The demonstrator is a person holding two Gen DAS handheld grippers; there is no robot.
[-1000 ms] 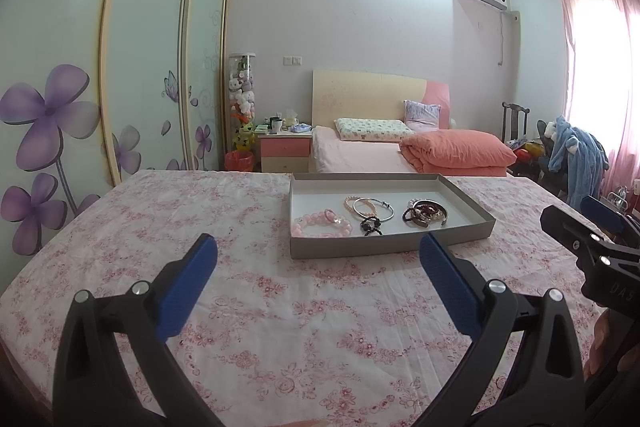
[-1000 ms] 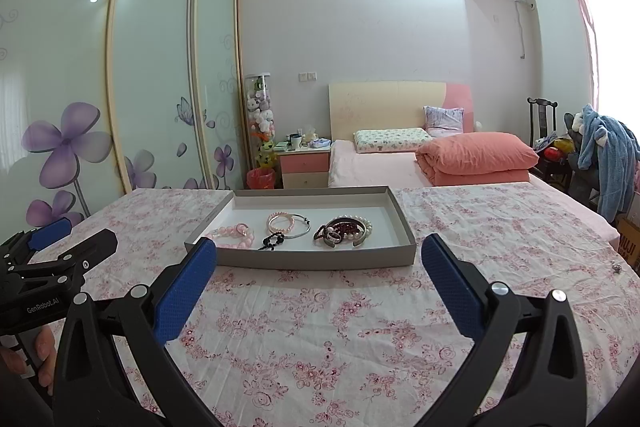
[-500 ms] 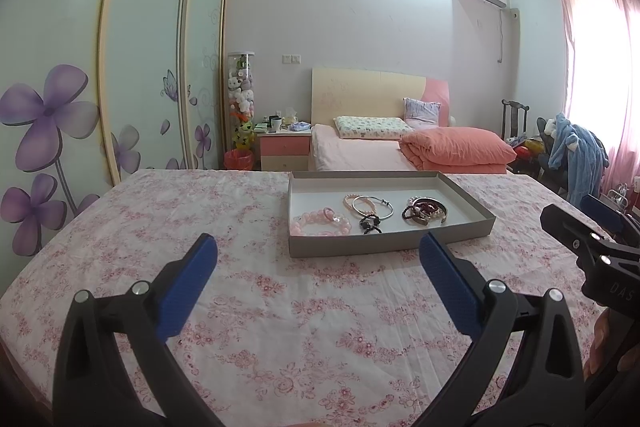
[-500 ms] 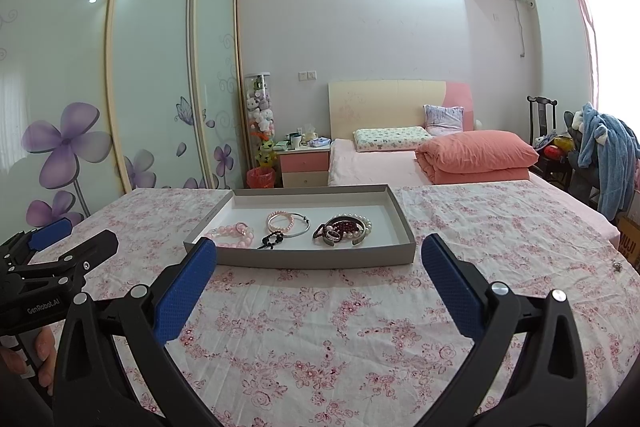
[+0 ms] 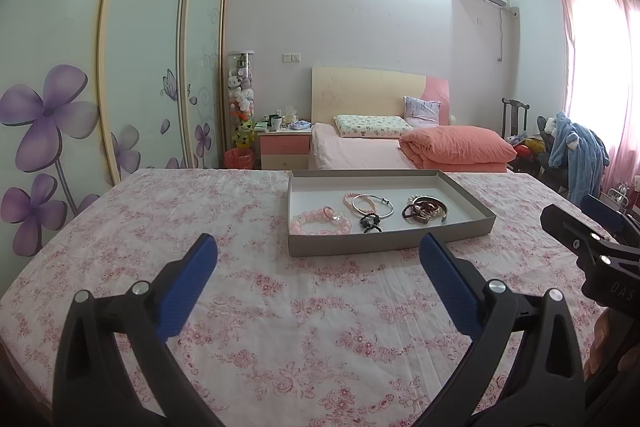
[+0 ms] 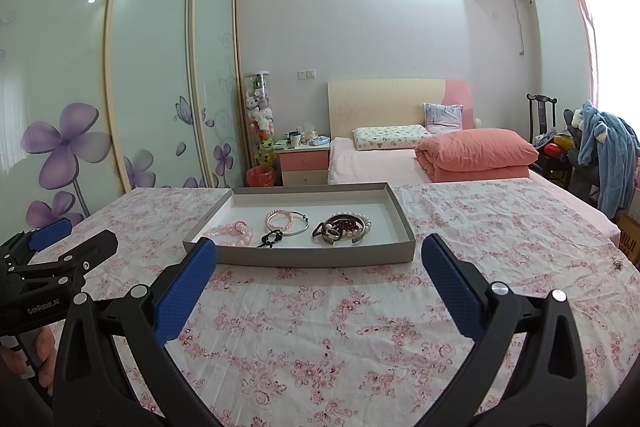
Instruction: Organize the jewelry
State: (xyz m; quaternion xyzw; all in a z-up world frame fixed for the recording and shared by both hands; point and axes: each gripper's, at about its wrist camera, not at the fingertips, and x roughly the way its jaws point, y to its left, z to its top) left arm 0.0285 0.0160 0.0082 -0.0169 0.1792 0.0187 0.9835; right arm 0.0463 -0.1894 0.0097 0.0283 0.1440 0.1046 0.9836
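On the flowered bedspread (image 5: pixel 280 307) ahead of me sits a shallow grey tray (image 5: pixel 384 243) holding all the jewelry I can see: a pink bead bracelet (image 5: pixel 320 221), a thin silver bangle (image 5: pixel 374 205), a small black piece (image 5: pixel 370 222) and a dark tangled heap (image 5: pixel 426 209). That fits either a sorted tray or one waiting to be sorted, so I judge no step. My left tongs (image 5: pixel 318 257) and right tongs (image 6: pixel 319 259) both gape wide, holding nothing, hovering short of the tray's near wall, touching neither it nor the bedspread.
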